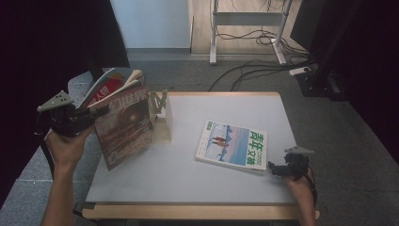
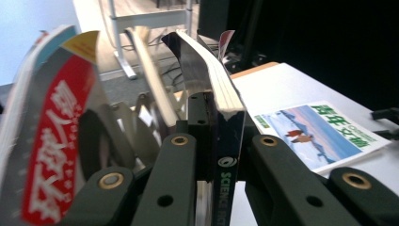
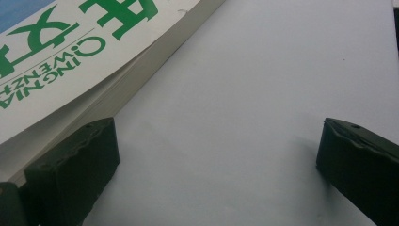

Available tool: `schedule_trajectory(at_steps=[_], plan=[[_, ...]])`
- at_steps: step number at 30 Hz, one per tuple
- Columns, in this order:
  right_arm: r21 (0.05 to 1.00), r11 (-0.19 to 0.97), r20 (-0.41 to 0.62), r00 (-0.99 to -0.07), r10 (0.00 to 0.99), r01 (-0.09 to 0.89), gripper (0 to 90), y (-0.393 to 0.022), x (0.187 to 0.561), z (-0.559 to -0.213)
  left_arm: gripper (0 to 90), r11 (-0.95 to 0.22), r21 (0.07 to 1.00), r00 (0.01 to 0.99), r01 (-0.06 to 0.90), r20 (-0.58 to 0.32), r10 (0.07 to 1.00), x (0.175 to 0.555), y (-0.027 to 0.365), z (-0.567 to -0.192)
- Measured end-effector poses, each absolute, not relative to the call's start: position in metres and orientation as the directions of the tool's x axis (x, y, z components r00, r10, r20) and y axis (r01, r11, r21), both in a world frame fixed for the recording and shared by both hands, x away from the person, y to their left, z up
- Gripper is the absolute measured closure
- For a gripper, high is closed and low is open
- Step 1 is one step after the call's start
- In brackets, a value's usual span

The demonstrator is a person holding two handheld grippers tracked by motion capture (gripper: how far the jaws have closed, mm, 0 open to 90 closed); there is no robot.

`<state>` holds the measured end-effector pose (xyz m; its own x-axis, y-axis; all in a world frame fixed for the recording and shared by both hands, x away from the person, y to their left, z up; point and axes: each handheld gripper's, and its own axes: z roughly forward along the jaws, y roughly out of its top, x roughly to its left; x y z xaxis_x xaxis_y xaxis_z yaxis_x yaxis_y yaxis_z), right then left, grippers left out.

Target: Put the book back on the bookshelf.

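Your left claw (image 1: 87, 115) is held off the left edge of the surface (image 1: 188, 174), raised above it, and is clamped on the spine edge of a dark-covered magazine (image 1: 124, 127). The left gripper view shows that spine pinched between the two black jaws, with "SCIENCE" readable along it. The magazine hangs tilted, its cover facing the high camera, clear of the surface. Behind it in the high view, a red-and-white magazine (image 1: 106, 87) fans out with loose pages; whether the claw also grips it cannot be told. Just right of these stands a pale rack (image 1: 162, 117) at the surface's left rear.

Toward the right, a white-and-blue magazine with green lettering (image 1: 233, 146) lies flat on the surface. Your right claw (image 1: 273, 168) rests low at that magazine's near right corner, jaws spread wide with nothing between them; one jaw sits just beside the page edge.
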<state>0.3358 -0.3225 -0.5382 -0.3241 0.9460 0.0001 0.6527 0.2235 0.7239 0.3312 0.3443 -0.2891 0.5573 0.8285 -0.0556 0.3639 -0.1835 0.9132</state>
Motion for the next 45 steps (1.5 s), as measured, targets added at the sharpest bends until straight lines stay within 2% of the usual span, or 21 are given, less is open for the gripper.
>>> schedule_trajectory(at_steps=[35, 45], plan=[[0.724, 0.224, -0.001, -0.324, 0.946, 0.653, 0.0, -0.322, 0.336, -0.538, 84.1, -0.084, 0.922, 0.426, 0.378, -0.093, 0.900, 0.346, 0.347, -0.298], [0.724, 0.223, 0.000, -0.323, 0.946, 0.653, 0.0, -0.322, 0.336, -0.538, 84.1, -0.107, 0.921, 0.421, 0.374, -0.065, 0.905, 0.358, 0.327, -0.307]])
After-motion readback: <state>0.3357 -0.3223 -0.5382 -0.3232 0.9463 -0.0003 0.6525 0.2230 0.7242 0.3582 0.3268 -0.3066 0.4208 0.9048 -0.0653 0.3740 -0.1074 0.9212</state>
